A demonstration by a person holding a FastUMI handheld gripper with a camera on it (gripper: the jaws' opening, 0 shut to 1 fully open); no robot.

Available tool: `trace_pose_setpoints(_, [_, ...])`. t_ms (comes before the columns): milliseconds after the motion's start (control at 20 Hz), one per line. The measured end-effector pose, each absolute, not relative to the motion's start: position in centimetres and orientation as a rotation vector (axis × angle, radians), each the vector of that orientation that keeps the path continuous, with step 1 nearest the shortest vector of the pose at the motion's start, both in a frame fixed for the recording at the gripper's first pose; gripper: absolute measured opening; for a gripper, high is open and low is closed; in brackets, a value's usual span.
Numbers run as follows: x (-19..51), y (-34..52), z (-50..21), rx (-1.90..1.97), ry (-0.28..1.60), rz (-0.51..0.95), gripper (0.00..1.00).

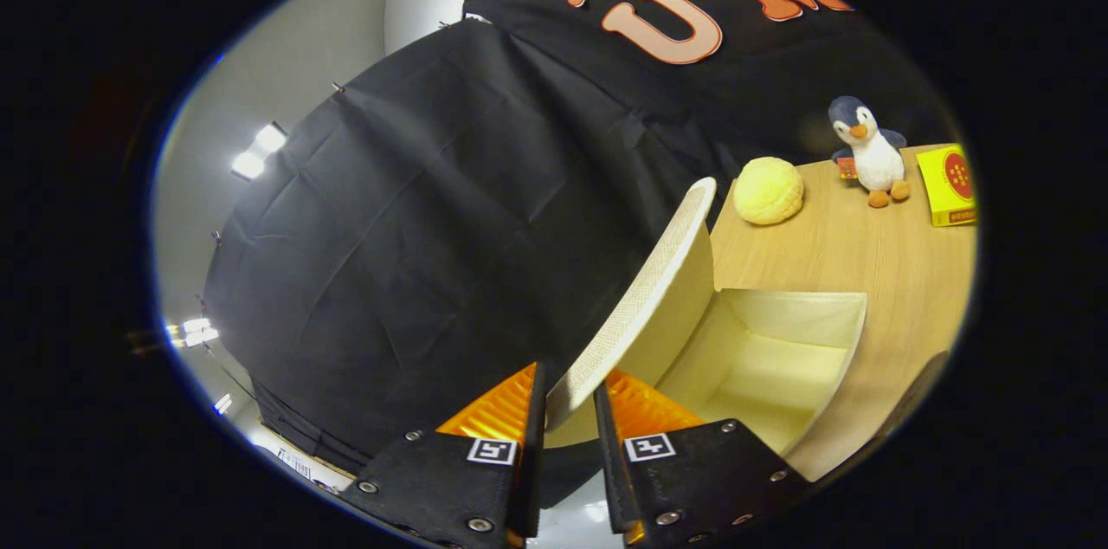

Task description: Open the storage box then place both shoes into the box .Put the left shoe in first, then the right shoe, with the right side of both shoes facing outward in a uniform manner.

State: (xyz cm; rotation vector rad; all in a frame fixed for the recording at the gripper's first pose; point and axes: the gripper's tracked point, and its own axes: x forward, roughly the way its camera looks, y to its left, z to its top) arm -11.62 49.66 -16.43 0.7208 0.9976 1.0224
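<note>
The hand-held gripper [569, 410] pinches the raised lid [645, 298] of the storage box [779, 367] between both fingers, holding it swung up. The open box sits on the wooden surface [831, 255]; beyond it stand a yellow ball [769, 190], a plush penguin [868, 151] and a yellow carton [950, 184].

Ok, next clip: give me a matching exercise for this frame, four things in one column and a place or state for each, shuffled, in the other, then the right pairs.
Things:
1. box lid
2. storage box
3. plush penguin
4. yellow bun-shaped toy

Places or states:
A. open, nothing seen inside
B. standing on the wooden table beside a small yellow box
C. raised, its edge between the fingers of the gripper
D. lying on the table just beyond the lifted lid

Pairs: 1-C, 2-A, 3-B, 4-D
</note>
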Motion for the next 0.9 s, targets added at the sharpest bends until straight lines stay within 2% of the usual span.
trace_pose_setpoints(250, [-11.5,55.2,-15.7,0.741,1.034,1.022,0.22])
trace_pose_setpoints(450, [-11.6,59.8,-16.0,0.707,1.048,1.013,0.22])
trace_pose_setpoints(600, [-13.1,62.8,-17.6,0.690,1.129,0.996,0.22])
trace_pose_setpoints(700, [-13.5,64.2,-18.6,0.687,1.161,0.959,0.27])
trace_pose_setpoints(750, [-13.7,65.2,-19.1,0.676,1.175,0.949,0.42])
trace_pose_setpoints(850, [-14.3,66.4,-19.6,0.654,1.196,0.947,0.64])
trace_pose_setpoints(900, [-14.6,66.3,-19.7,0.639,1.197,0.948,0.68])
